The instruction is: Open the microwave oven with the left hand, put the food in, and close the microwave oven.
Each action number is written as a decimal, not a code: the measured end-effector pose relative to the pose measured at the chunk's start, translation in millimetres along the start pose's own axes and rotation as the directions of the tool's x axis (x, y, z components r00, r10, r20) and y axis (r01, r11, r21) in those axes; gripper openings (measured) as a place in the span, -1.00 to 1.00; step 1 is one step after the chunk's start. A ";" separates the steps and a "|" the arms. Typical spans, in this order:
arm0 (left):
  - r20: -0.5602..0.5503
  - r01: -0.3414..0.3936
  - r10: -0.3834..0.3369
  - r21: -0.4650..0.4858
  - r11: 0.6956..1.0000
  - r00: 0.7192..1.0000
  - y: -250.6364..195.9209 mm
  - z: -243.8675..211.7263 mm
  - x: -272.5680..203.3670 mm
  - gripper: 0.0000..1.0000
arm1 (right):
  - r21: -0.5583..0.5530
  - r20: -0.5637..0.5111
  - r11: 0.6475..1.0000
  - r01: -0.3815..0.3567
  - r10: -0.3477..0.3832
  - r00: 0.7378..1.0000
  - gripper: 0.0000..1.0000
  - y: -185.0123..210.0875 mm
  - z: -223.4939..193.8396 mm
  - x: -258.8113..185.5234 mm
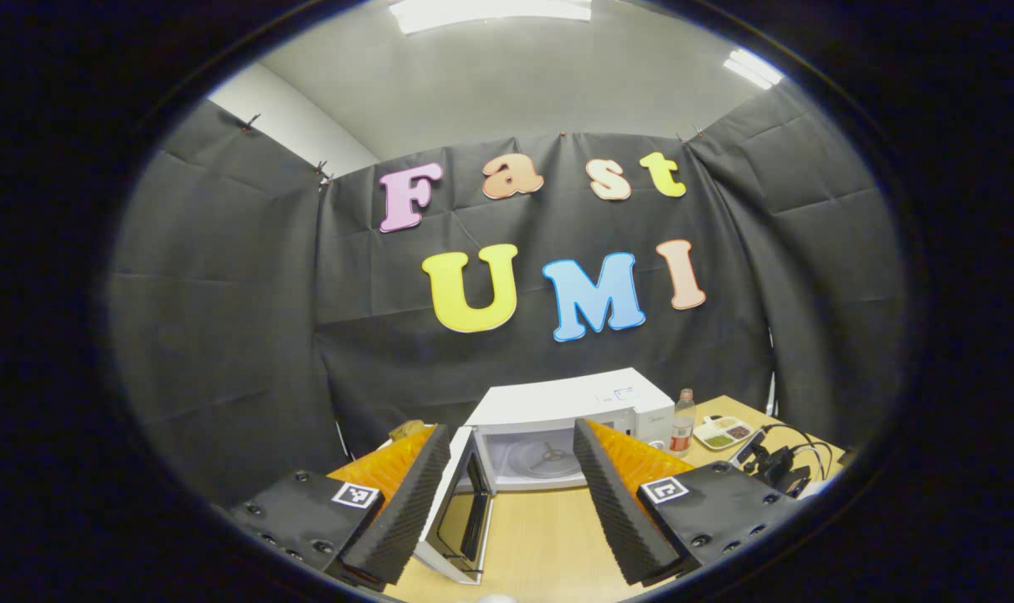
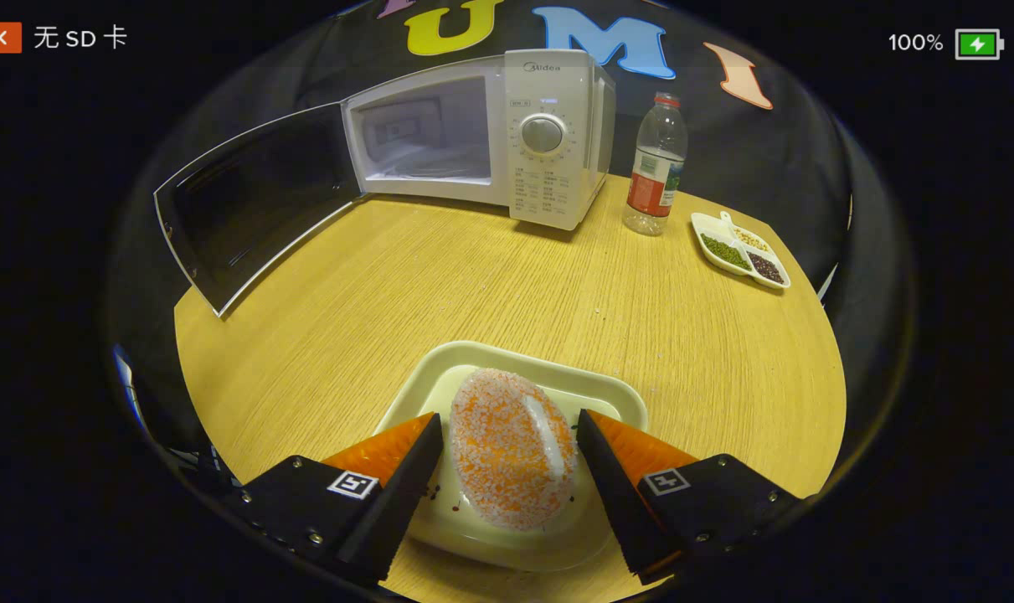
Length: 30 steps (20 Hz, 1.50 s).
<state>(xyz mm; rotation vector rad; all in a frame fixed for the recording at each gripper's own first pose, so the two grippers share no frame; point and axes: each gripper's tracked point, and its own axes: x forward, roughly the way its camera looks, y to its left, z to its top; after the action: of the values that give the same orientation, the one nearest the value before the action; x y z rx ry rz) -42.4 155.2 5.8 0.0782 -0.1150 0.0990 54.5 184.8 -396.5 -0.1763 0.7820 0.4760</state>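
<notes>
The white microwave stands at the back of the round wooden table, its door swung wide to the left and its cavity bare. In the left gripper view my left gripper hangs open above the table and faces the microwave and its door, holding nothing. The food, an orange-and-white sugared bun, lies on a pale square plate near the front edge. My right gripper is open, one finger on each side of the bun, close to its sides.
A clear water bottle stands right of the microwave, with a white divided dish of beans farther right. In the left gripper view, dark cables and a device lie at the table's right edge. Black cloth walls the booth.
</notes>
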 end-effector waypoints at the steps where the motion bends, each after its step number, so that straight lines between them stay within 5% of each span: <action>1: -0.005 -0.002 0.002 0.000 1.000 1.000 0.8 -1.2 1.3 1.00 | -0.005 0.006 1.000 -0.009 0.009 1.000 0.98 1.4 1.2 1.5; 2: -0.010 -0.001 0.001 0.000 1.000 1.000 1.0 -3.1 2.1 1.00 | -0.003 0.001 1.000 -0.016 0.016 1.000 0.72 1.7 0.4 0.7; 6: -0.014 0.000 0.001 0.015 1.000 1.000 2.2 -3.7 4.2 0.95 | -0.032 -0.044 0.999 -0.043 0.041 0.998 0.34 2.3 -2.1 -0.9; 14: -0.028 -0.004 0.004 0.011 1.000 1.000 18.5 -15.6 8.3 0.95 | 0.126 0.102 0.981 -0.148 0.136 0.986 0.34 48.5 88.8 -20.5; 22: -0.056 0.000 0.000 0.012 1.000 0.998 52.3 -44.2 29.9 1.00 | 0.269 0.282 0.935 -0.232 0.154 0.947 0.34 143.1 221.0 42.1; 26: -0.071 -0.008 0.009 0.010 1.000 0.997 75.0 -62.0 43.9 0.94 | 0.354 0.371 0.911 -0.212 0.072 0.926 0.34 165.0 284.9 88.7; 30: -0.076 -0.021 0.022 0.005 1.000 0.997 92.3 -80.8 58.4 0.95 | 0.493 0.434 0.859 -0.136 -0.107 0.894 0.34 152.4 340.6 131.8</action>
<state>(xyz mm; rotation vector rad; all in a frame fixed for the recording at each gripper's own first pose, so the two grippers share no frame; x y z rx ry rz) 14.8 259.0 -60.7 0.0776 -0.0399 0.1237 278.8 475.3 -248.3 0.4340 0.4267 0.2883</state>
